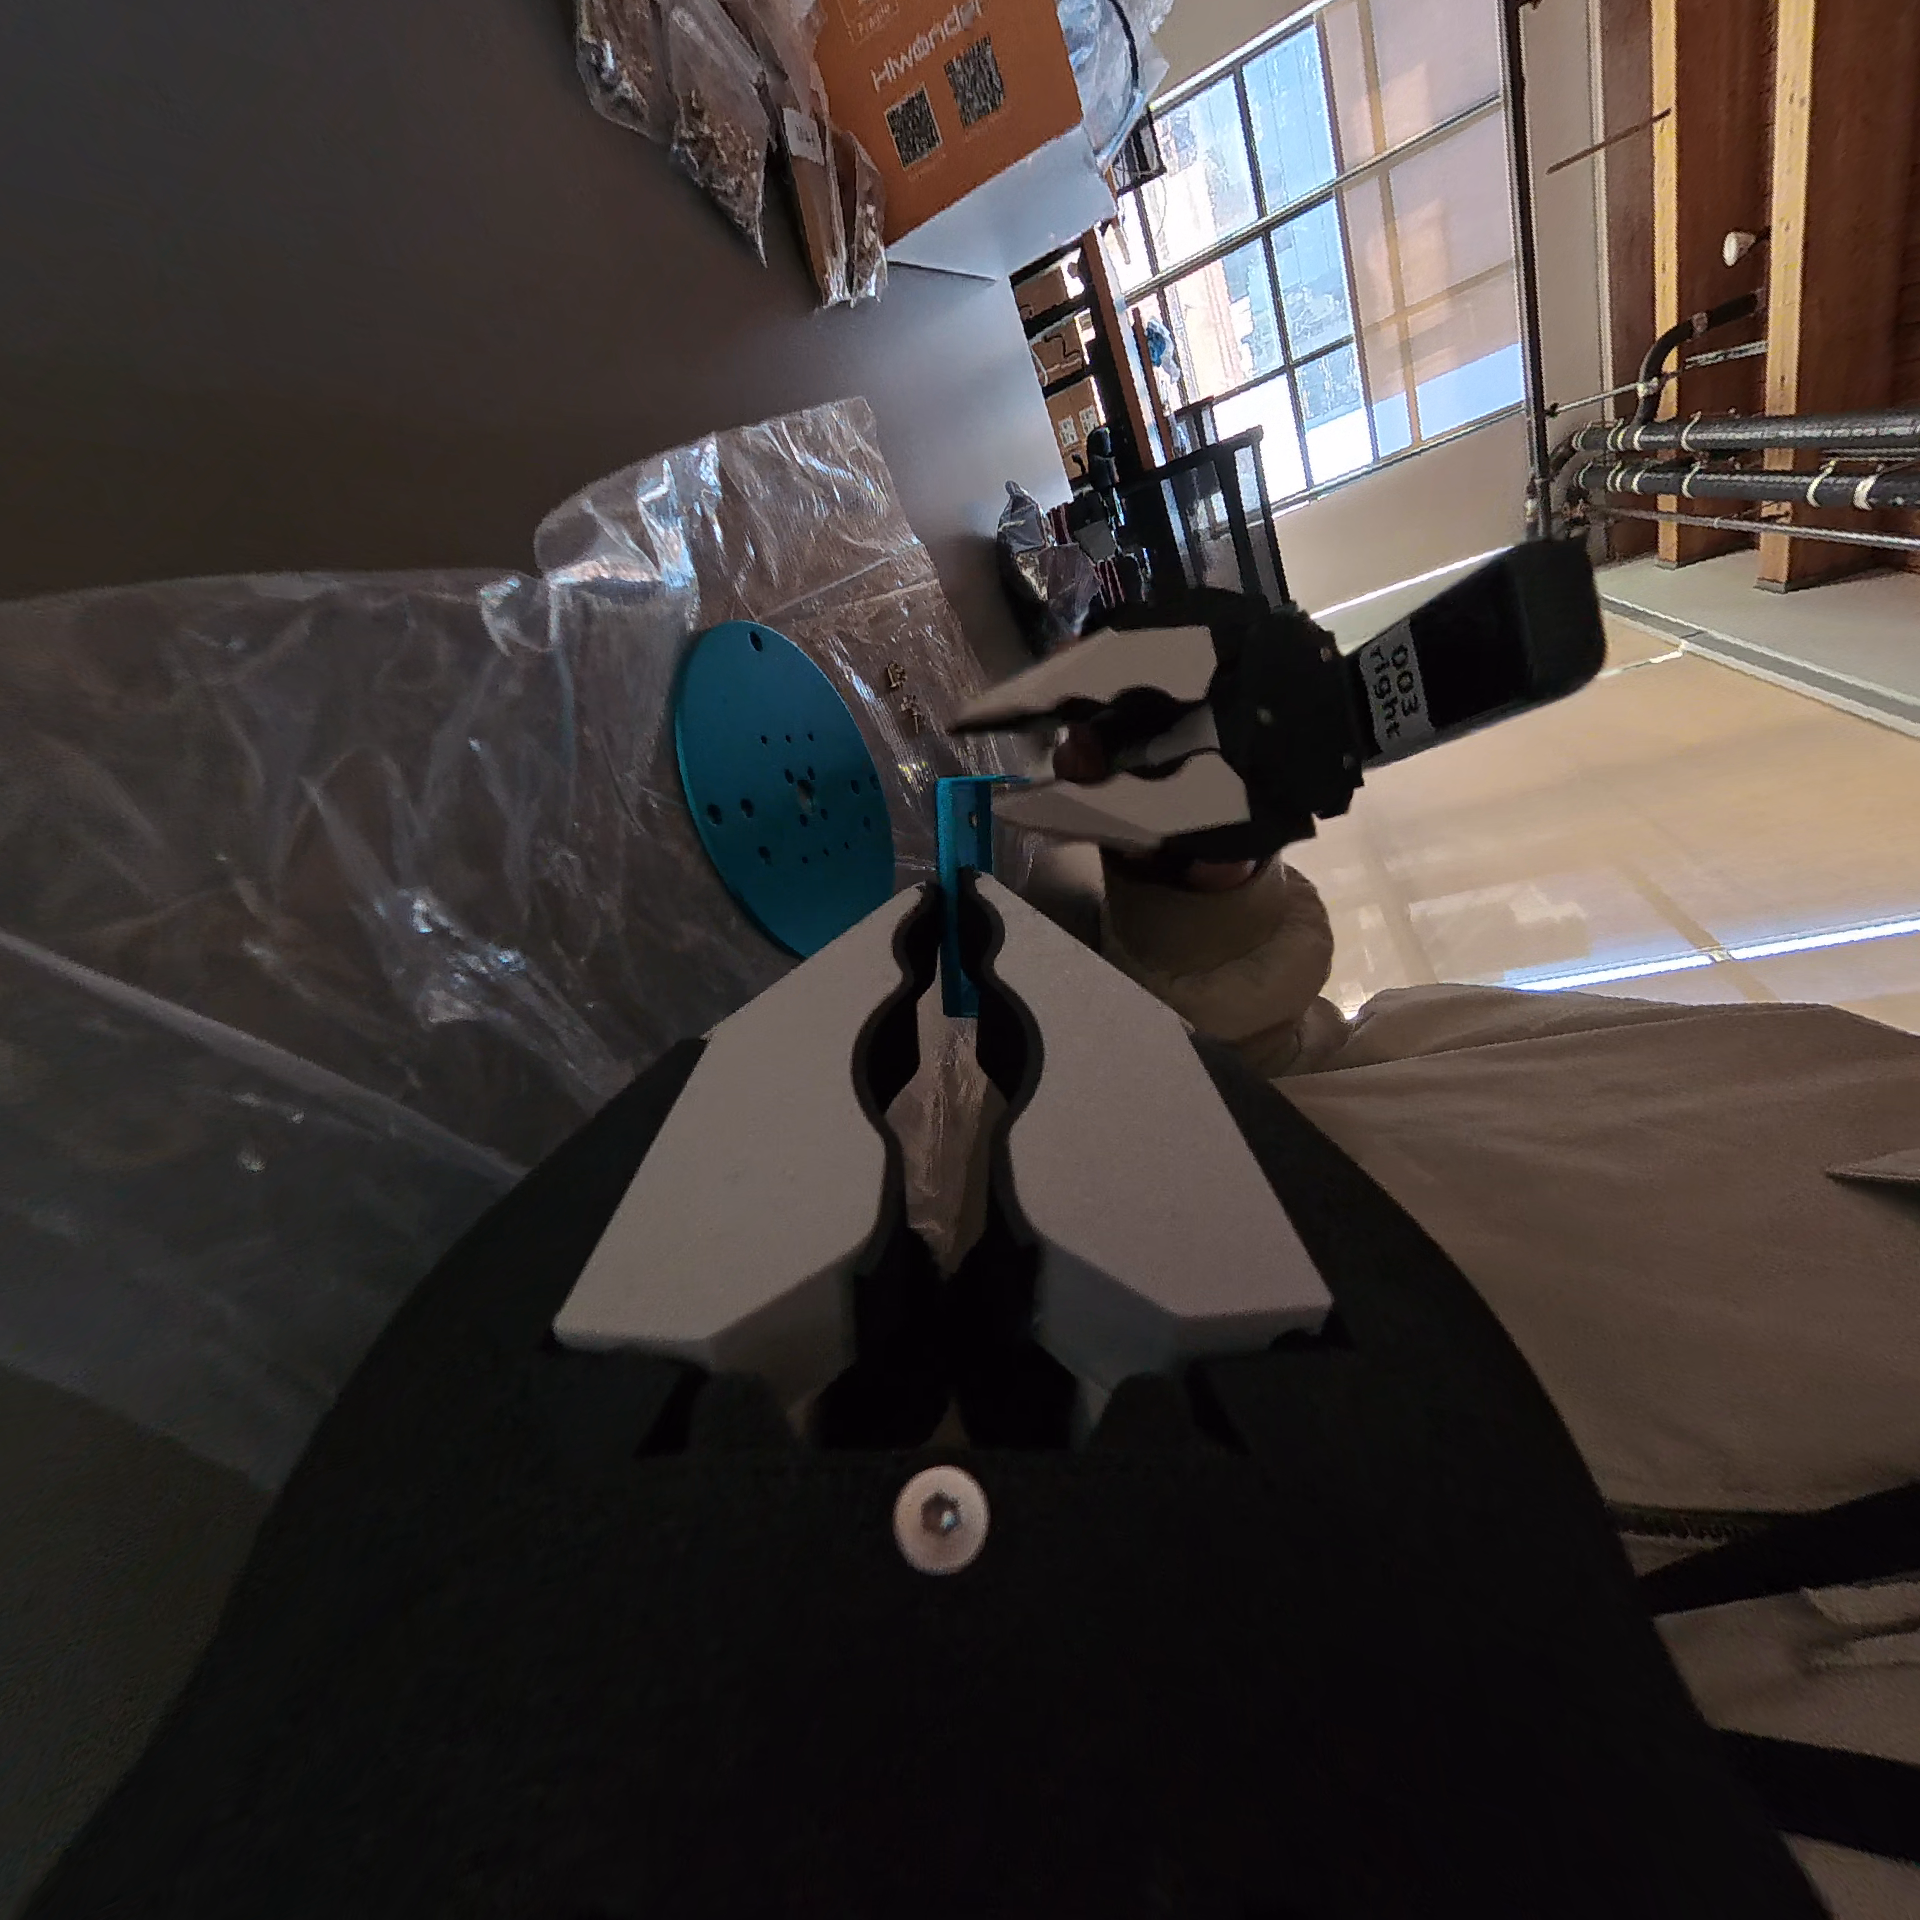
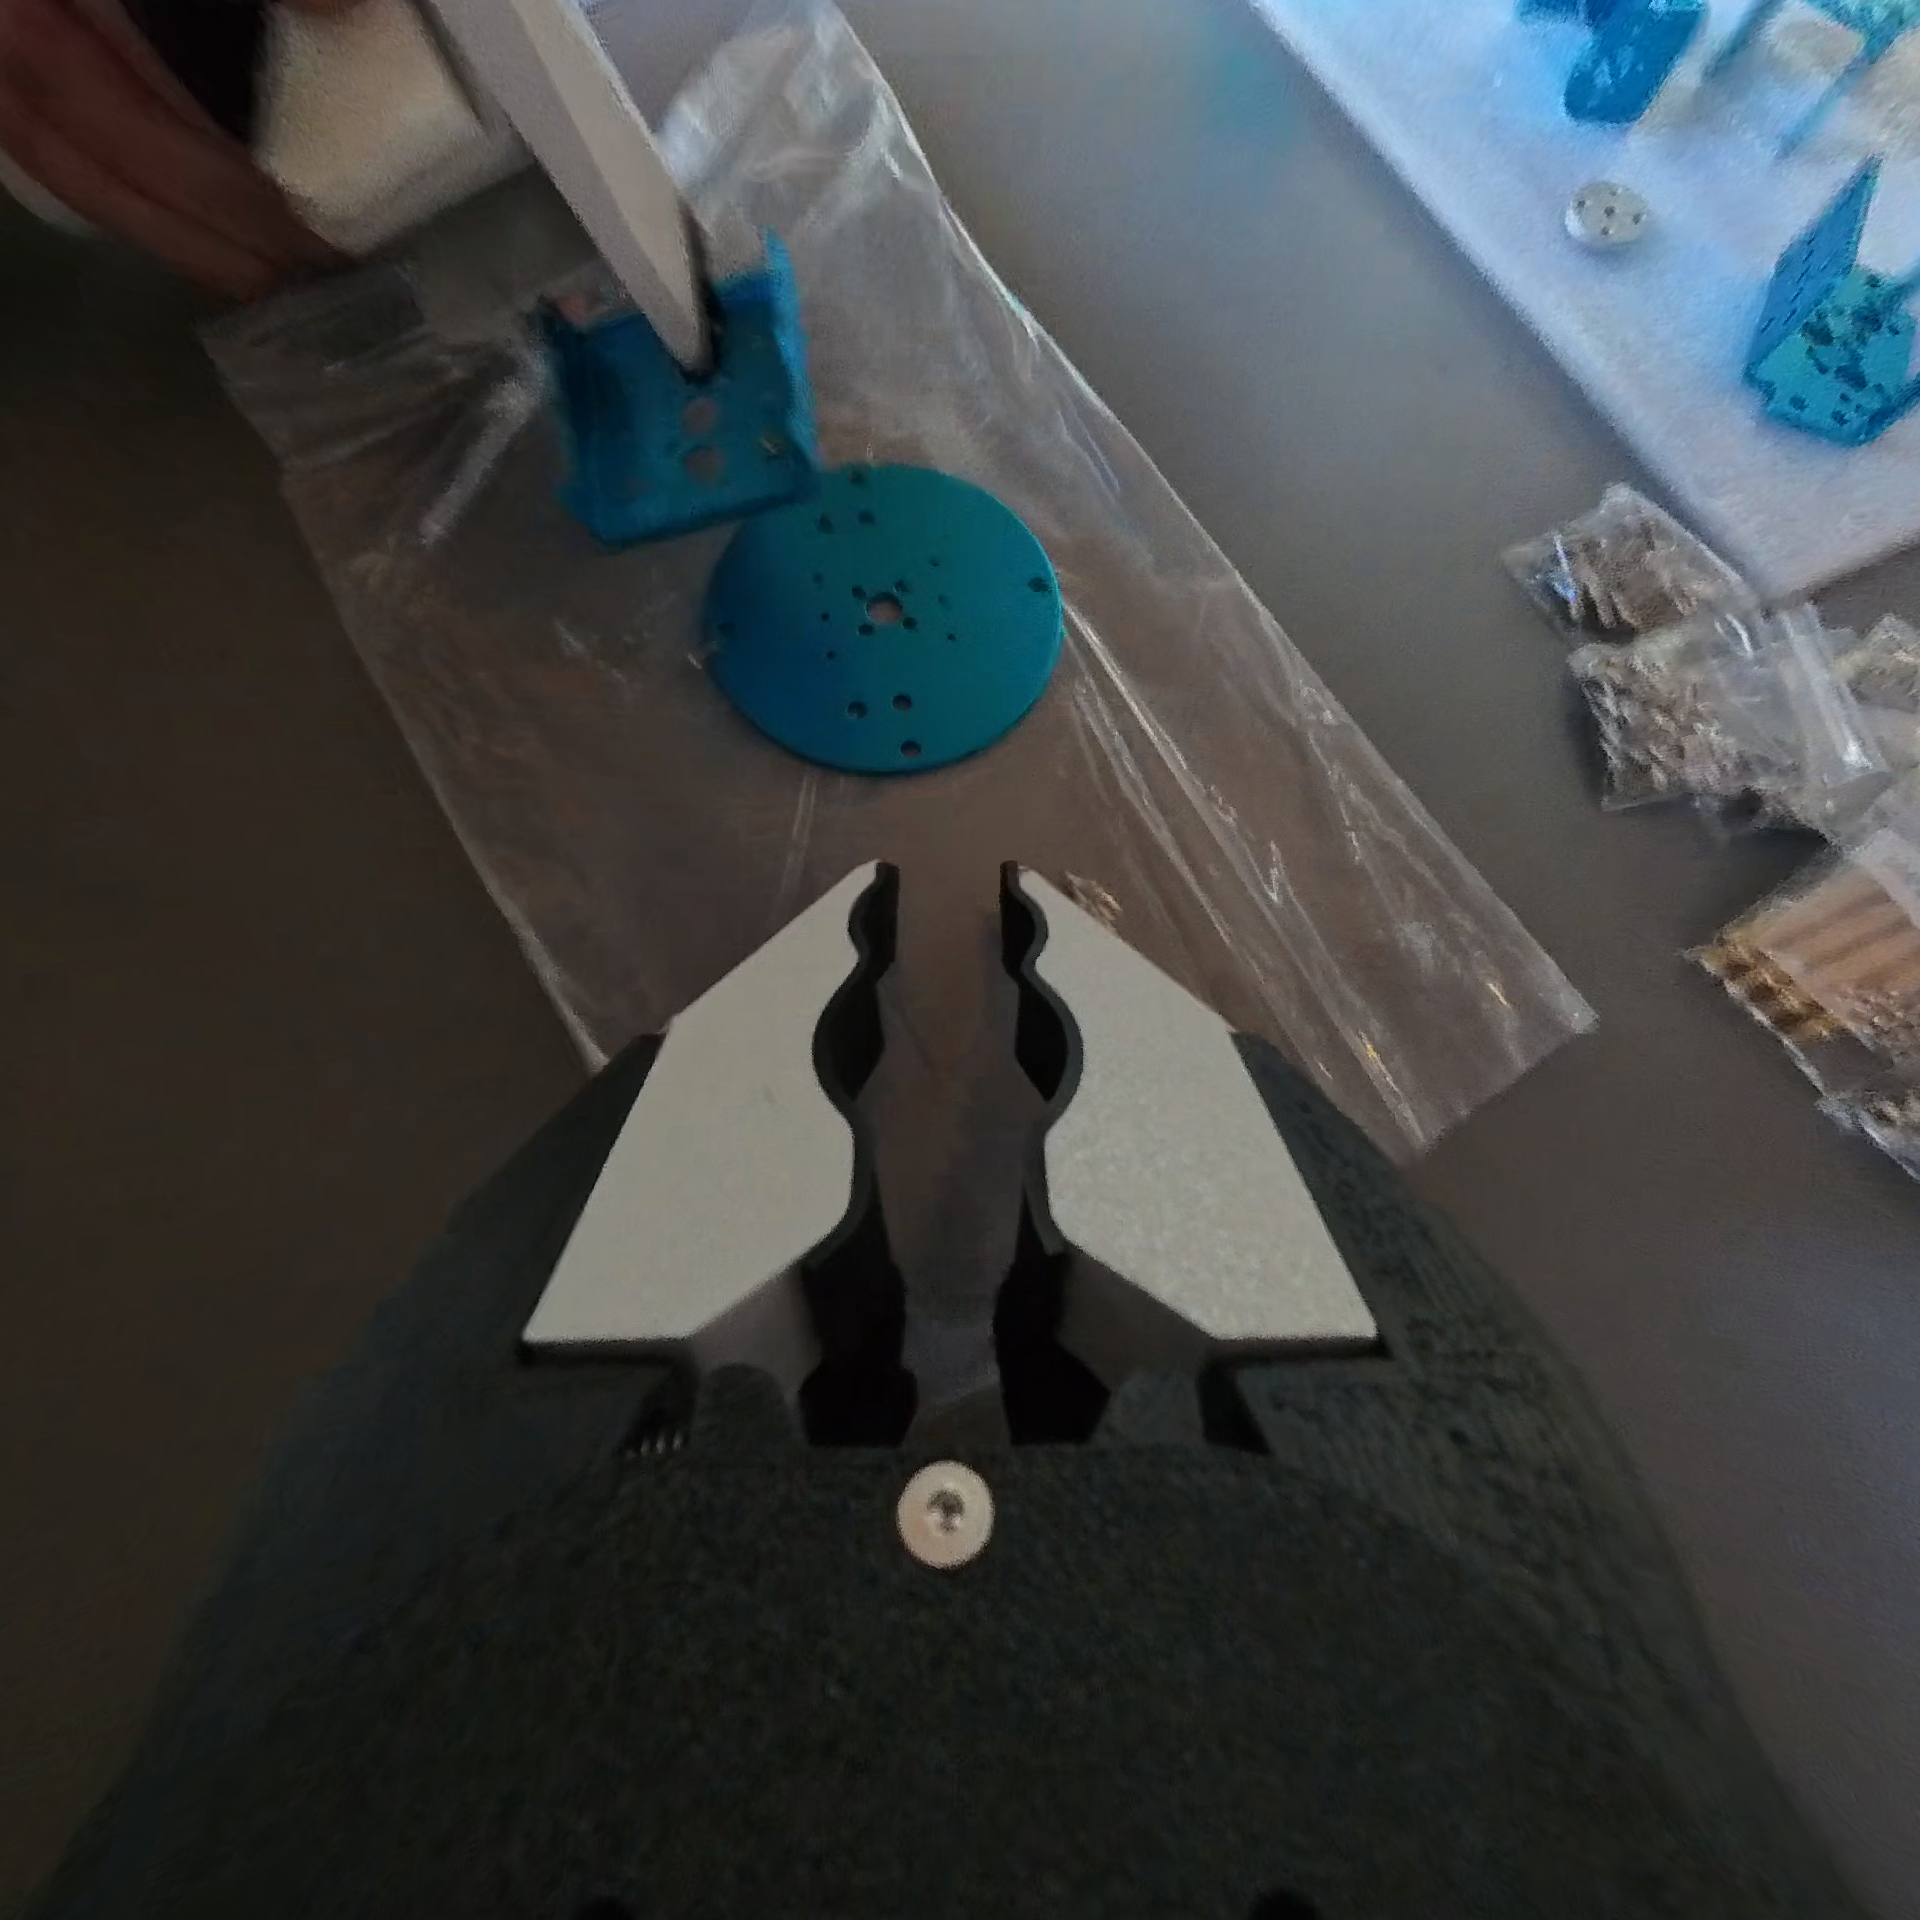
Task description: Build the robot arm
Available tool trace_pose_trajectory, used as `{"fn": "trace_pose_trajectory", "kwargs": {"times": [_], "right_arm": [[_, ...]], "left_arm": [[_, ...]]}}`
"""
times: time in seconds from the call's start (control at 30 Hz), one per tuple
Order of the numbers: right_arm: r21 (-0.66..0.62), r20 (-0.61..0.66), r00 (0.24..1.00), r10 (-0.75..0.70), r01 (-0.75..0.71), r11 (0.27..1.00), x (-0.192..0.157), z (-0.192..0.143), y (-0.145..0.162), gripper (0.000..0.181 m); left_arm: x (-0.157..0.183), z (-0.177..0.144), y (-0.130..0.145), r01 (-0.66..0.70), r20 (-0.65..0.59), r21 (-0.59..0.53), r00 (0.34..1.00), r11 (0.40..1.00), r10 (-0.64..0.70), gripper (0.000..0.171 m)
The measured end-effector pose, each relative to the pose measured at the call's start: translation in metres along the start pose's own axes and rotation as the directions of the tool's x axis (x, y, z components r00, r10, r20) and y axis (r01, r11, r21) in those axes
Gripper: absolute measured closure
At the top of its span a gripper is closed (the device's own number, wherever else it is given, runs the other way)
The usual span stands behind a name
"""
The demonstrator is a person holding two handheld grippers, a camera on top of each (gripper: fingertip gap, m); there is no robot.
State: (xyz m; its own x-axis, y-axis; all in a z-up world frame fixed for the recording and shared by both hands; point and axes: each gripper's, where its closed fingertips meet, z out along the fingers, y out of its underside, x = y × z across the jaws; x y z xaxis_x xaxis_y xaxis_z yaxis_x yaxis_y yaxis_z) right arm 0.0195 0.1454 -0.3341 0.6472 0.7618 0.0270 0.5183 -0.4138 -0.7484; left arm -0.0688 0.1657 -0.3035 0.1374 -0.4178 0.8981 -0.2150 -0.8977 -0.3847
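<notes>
My left gripper is shut on a small blue metal bracket and holds it upright just above a clear plastic bag on the dark table. A round blue plate with holes lies on the bag right beside the bracket. My right gripper is open and empty, hovering above the bag a little short of the plate. In the right wrist view the bracket is pinched by the left gripper. In the left wrist view the right gripper is open, close to the bracket's top.
Small bags of screws and standoffs lie to the right. A white tray with more blue parts is at the far right. A few loose screws lie on the bag. An orange cardboard box stands behind. A person's sleeve is near. The gap from one gripper's tips to the other's is roughly 10 centimetres.
</notes>
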Motion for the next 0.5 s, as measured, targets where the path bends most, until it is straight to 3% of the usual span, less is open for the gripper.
{"fn": "trace_pose_trajectory", "kwargs": {"times": [0.1,0.17,0.37,0.5], "right_arm": [[0.073,0.129,0.991,-0.019,0.01,0.997,-0.034,0.011,-0.022,0.161],[0.059,0.123,0.992,-0.026,0.019,0.998,-0.046,0.025,-0.03,0.159],[0.052,-0.153,0.973,0.173,-0.166,0.985,-0.047,0.037,-0.036,0.162],[0.071,-0.308,0.929,0.206,-0.194,0.979,-0.049,0.035,-0.03,0.169]], "left_arm": [[-0.006,-0.006,-0.007,0.005,0.022,0.031,1.0,1.0,-0.006,0.17],[-0.011,-0.011,-0.013,0.0,0.049,0.055,0.999,0.999,-0.002,0.17],[-0.019,-0.017,-0.019,-0.015,0.095,0.083,0.995,0.996,0.007,0.17],[-0.019,-0.015,-0.019,-0.017,0.097,0.079,0.995,0.997,0.009,0.17]]}}
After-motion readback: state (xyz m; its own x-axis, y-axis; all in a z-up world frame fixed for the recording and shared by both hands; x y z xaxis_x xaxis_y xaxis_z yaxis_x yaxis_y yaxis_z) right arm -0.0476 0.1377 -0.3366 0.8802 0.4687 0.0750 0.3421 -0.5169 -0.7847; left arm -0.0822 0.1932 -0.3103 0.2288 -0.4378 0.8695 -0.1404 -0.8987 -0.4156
